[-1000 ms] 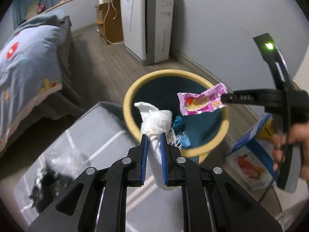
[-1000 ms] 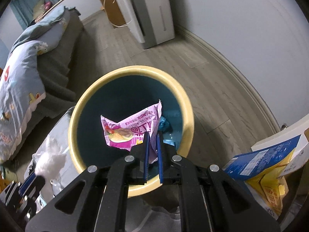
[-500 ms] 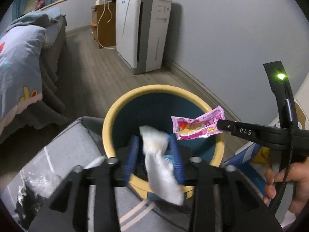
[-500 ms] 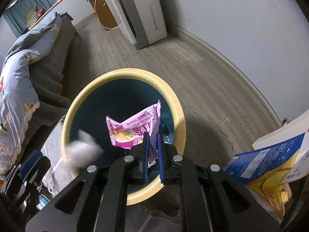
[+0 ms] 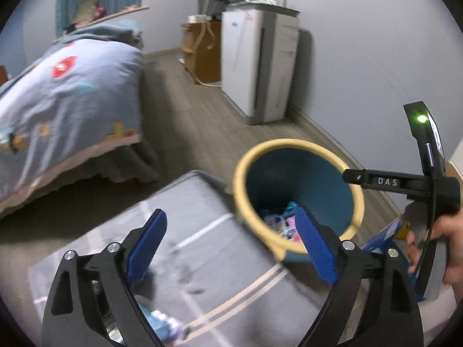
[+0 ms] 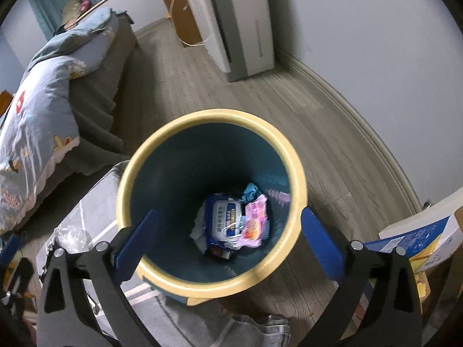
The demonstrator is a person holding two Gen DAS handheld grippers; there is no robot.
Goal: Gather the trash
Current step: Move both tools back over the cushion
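Observation:
A round bin with a yellow rim (image 6: pixel 298 179) and dark teal inside stands on the wood floor; it also shows in the left wrist view (image 5: pixel 357 199). At its bottom lie a pink snack wrapper (image 6: pixel 256 222), a blue-and-white wipes pack (image 6: pixel 224 221) and a white tissue (image 6: pixel 198 231). My right gripper (image 6: pixel 228 238) is open and empty right above the bin. My left gripper (image 5: pixel 230 244) is open and empty above the grey rug (image 5: pixel 202 266), left of the bin. The right gripper's body shows at the right of the left wrist view (image 5: pixel 405 183).
A bed with a blue quilt (image 5: pixel 58 92) fills the left. A white air purifier (image 5: pixel 257 66) and a wooden cabinet (image 5: pixel 199 52) stand at the wall. A blue-and-yellow box (image 6: pixel 419 240) lies right of the bin. Clear plastic (image 6: pixel 71 235) lies on the rug.
Both grippers opened. The white tissue left my left gripper and the pink wrapper left my right gripper; both now lie inside the bin. My left gripper drew back over the rug.

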